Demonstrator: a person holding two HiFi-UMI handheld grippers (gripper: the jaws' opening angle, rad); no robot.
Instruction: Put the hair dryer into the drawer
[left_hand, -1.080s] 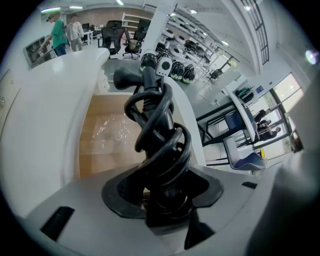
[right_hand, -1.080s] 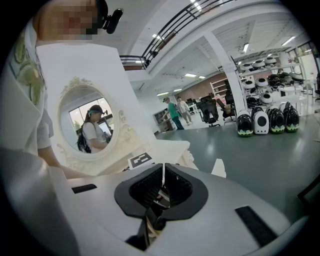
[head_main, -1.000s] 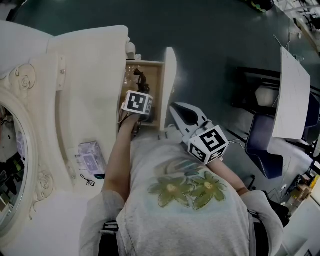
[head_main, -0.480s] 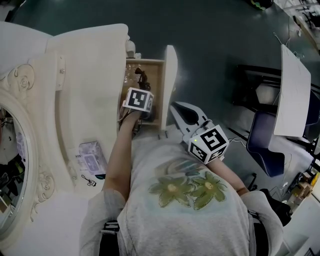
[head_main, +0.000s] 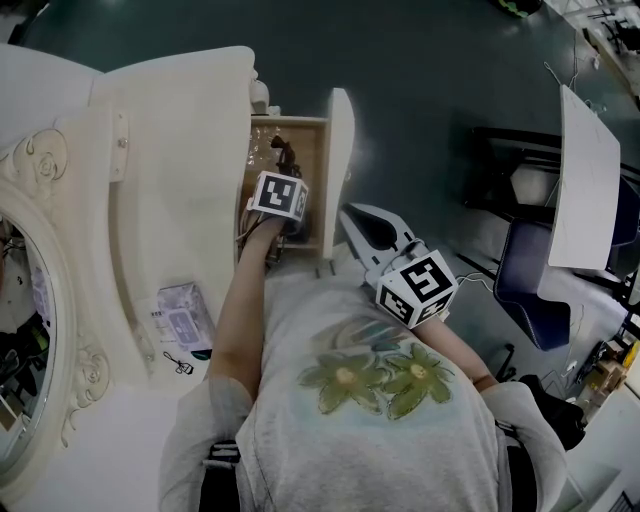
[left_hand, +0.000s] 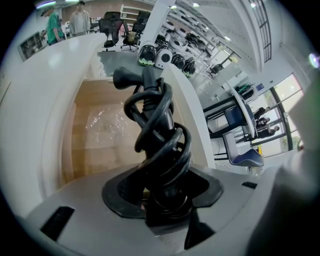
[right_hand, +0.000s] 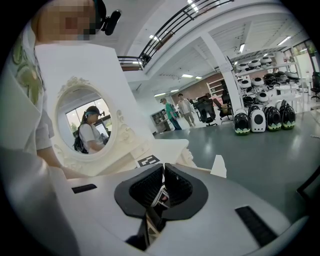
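Gripping the hair dryer by its black body, with the cord coiled around it, the left claw points steeply down into the open drawer at the upper middle of the head view. The dryer is over the drawer's wooden bottom, beside the white bench; contact with the bottom cannot be told. Lower right, the right claw has its pads pressed together, holding nothing.

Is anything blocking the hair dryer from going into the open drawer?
Nothing visible. The left claw holds the hair dryer right over the open drawer; only something clear and shiny lies on its wooden bottom.
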